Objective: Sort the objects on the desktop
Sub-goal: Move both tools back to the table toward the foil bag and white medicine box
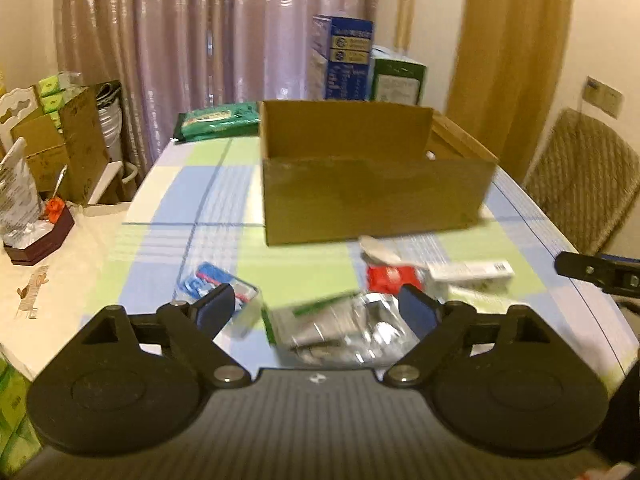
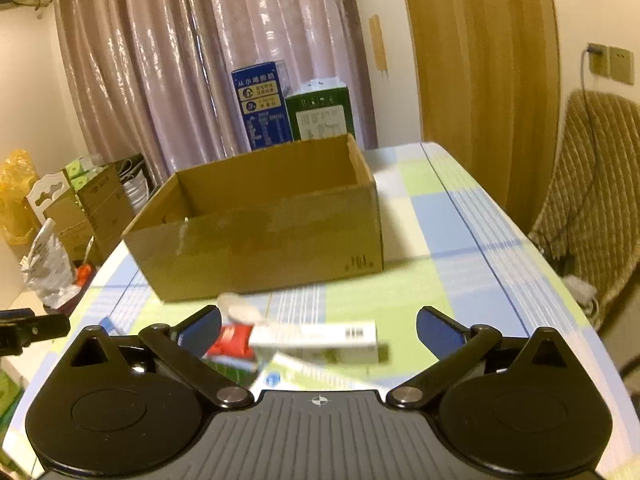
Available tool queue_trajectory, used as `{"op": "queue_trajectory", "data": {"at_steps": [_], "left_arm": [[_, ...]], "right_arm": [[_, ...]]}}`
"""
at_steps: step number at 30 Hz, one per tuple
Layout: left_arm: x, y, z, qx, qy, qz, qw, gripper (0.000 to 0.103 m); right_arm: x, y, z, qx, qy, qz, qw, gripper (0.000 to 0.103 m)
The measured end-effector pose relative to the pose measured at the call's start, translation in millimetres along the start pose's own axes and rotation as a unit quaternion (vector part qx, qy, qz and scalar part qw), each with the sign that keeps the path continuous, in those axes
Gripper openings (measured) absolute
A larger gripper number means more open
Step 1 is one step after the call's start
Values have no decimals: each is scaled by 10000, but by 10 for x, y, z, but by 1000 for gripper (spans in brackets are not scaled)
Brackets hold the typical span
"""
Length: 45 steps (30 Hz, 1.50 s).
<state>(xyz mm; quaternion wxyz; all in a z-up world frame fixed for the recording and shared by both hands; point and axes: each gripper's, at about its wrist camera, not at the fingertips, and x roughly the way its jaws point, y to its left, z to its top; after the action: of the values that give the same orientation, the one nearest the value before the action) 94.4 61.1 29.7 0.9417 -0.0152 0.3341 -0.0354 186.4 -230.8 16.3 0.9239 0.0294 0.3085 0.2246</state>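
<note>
An open cardboard box (image 1: pixel 376 196) stands on the checked tablecloth; it also shows in the right wrist view (image 2: pixel 264 236). In front of it lie loose items: a silver foil pack (image 1: pixel 344 328), a blue-and-white packet (image 1: pixel 224 292), a red packet (image 1: pixel 390 278), a long white box (image 1: pixel 470 270) and a white spoon-like piece (image 1: pixel 378 250). My left gripper (image 1: pixel 318 310) is open above the foil pack. My right gripper (image 2: pixel 318 326) is open over the white box (image 2: pixel 316 340) and red packet (image 2: pixel 234 342). The right gripper's tip shows at the left view's right edge (image 1: pixel 592 270).
A green pack (image 1: pixel 218 120) lies at the table's far left corner. Blue (image 2: pixel 262 108) and green (image 2: pixel 320 114) cartons stand behind the box. A wicker chair (image 2: pixel 592 200) is at the right. Cardboard boxes and bags (image 1: pixel 60 148) crowd the left side.
</note>
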Motion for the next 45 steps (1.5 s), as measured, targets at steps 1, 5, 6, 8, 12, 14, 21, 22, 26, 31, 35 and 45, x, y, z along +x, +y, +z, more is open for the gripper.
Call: {"op": "queue_trajectory", "data": {"at_steps": [1, 5, 6, 8, 12, 14, 21, 22, 26, 31, 35, 45], "left_arm": [[-33, -31, -50, 32, 7, -25, 10000, 88], [-159, -152, -238, 179, 89, -190, 9996, 89], [-177, -171, -270, 223, 114, -198, 9995, 90], [-217, -224, -319, 353, 157, -207, 9990, 90], [-272, -260, -377, 502, 225, -290, 9981, 90], [-272, -278, -390, 580, 278, -298, 9975, 90], [-236, -295, -342, 762, 383, -435, 9954, 90], [-225, -291, -333, 778, 404, -460, 9951, 90], [-180, -286, -316, 944, 490, -490, 9931, 90], [-146, -312, -303, 1295, 480, -453, 9894, 90], [-108, -316, -291, 1637, 479, -498, 9841, 91], [120, -311, -279, 2568, 530, -582, 9632, 95]], "right_arm": [[-47, -4, -45, -9, 43, -9, 10000, 101], [-179, -3, -182, -72, 168, 51, 9998, 101], [-197, 12, -195, -107, 174, 95, 9997, 101], [-239, 45, -239, -248, 195, 139, 9994, 101], [-234, 106, -345, -574, 415, 243, 9972, 101], [-209, 133, -407, -705, 589, 309, 9953, 101], [-162, 158, -500, -972, 900, 372, 9905, 101], [-154, 146, -506, -960, 939, 366, 9903, 101], [-123, 144, -493, -971, 1024, 375, 9893, 101], [-104, 163, -480, -1076, 1090, 436, 9872, 101], [-77, 154, -443, -1132, 1105, 424, 9865, 101], [38, 113, -218, -1742, 1129, 459, 9771, 101]]}}
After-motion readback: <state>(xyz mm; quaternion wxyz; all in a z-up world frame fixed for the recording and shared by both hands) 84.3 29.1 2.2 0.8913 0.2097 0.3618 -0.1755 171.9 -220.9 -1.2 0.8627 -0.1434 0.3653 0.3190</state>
